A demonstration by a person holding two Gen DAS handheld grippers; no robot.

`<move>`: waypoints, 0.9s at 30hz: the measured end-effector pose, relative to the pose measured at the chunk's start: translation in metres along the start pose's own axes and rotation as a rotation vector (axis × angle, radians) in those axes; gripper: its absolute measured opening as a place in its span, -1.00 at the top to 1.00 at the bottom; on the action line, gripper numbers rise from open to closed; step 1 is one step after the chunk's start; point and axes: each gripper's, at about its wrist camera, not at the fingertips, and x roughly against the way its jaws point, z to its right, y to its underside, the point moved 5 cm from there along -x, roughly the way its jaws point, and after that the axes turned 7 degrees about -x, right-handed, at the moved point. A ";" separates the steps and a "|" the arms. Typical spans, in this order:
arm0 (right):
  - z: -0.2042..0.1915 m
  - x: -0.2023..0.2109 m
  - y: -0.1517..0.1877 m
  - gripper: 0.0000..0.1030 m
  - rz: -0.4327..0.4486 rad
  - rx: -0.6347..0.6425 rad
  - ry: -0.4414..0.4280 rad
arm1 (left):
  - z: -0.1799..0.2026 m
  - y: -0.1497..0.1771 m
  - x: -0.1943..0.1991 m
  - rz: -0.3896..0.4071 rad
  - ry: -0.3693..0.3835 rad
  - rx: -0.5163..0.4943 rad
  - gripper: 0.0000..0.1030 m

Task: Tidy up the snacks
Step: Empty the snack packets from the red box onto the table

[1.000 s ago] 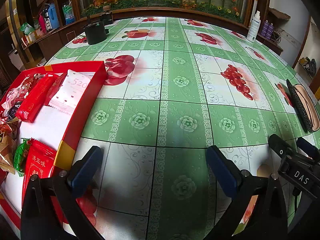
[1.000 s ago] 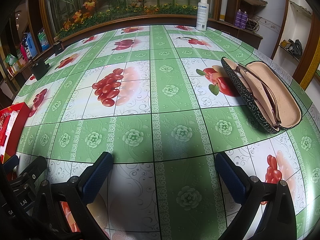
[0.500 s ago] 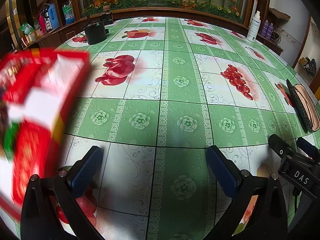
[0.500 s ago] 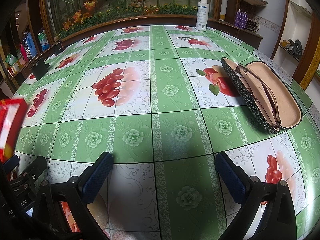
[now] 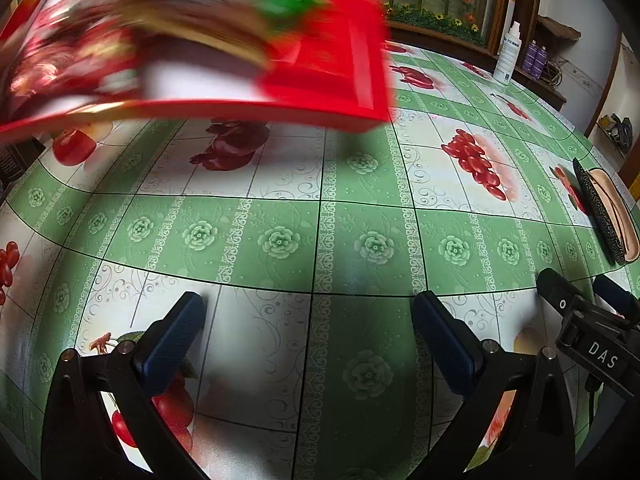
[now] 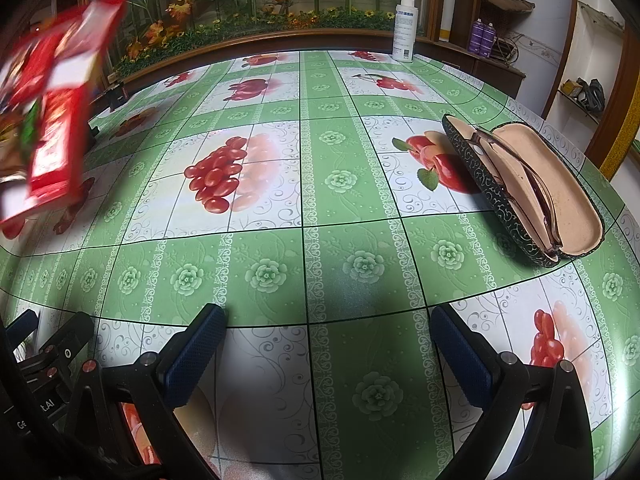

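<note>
Red snack tray is tilted in the air, blurred, up and left of both grippers, nearer the left gripper. Left gripper and right gripper are both spread wide, empty, low over the table. Nothing shows what is holding the tray.

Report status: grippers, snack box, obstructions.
Left gripper and right gripper open, empty. Red cardboard snack box airborne, tilted, blurred, held by neither. Open patterned glasses case on table, right.
</note>
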 end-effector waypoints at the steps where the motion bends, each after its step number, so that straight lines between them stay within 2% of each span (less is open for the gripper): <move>1: 0.000 0.000 0.000 -1.00 0.000 0.000 0.000 | 0.000 0.000 0.000 0.000 0.000 0.000 -1.00; 27: -0.002 0.000 -0.001 -1.00 -0.001 0.000 0.001 | 0.000 -0.002 -0.001 -0.001 0.000 -0.001 -1.00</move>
